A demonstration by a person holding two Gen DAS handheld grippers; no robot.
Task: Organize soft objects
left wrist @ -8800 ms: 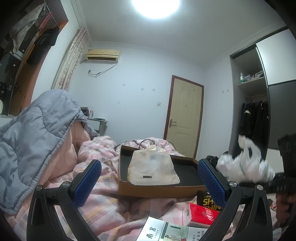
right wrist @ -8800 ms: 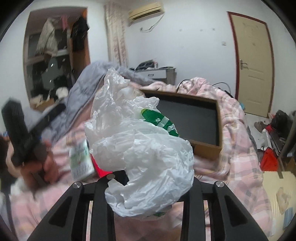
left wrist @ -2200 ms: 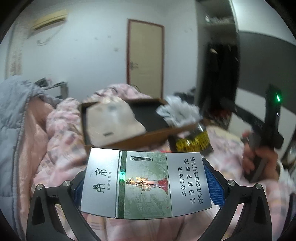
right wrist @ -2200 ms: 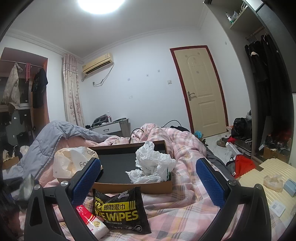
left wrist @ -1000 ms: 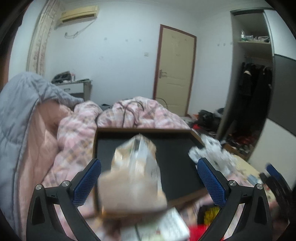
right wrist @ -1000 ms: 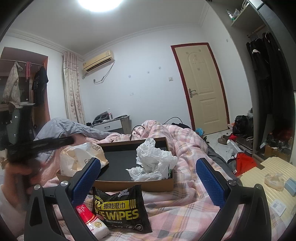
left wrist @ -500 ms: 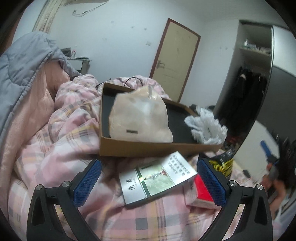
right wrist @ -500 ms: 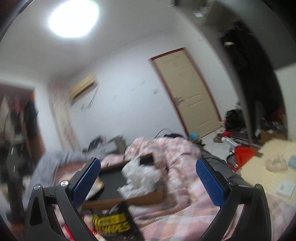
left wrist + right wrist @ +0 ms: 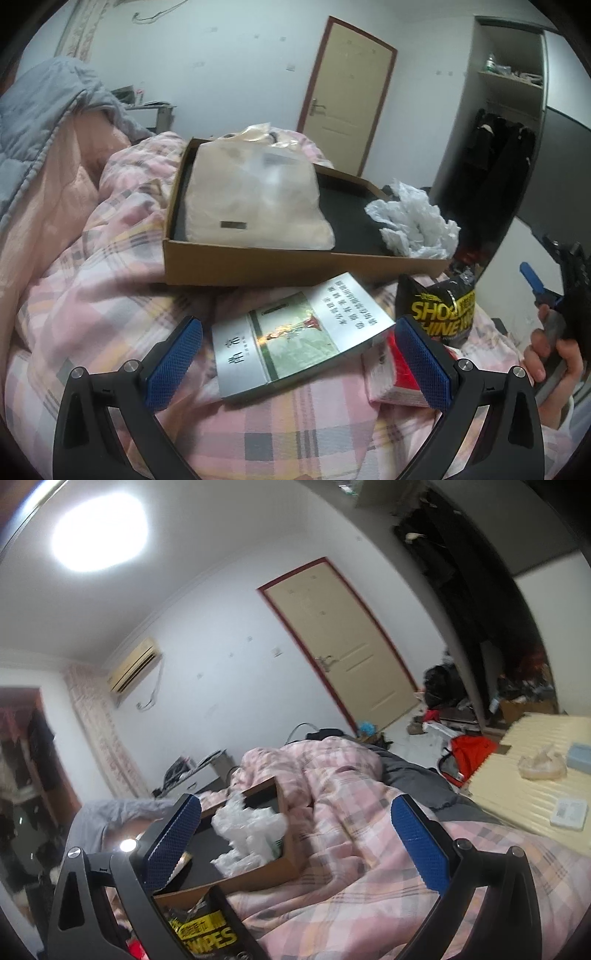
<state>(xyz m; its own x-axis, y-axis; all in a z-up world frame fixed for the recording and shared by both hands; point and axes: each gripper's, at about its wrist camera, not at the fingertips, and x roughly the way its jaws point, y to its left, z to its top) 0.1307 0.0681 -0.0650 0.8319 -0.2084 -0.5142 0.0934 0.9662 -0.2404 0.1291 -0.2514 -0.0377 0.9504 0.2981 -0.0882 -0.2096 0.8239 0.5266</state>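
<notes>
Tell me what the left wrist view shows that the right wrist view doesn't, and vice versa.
Only the left wrist view: the cream bag in the box, the silver carton and red pack on the quilt. Only the right wrist view: the ceiling light and air conditioner. Both: the cardboard box, white plastic bag, wipes pack and door.

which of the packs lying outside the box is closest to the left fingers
The silver-and-green carton, lying flat between the left gripper fingers; the black wipes pack and red pack sit further right.
</notes>
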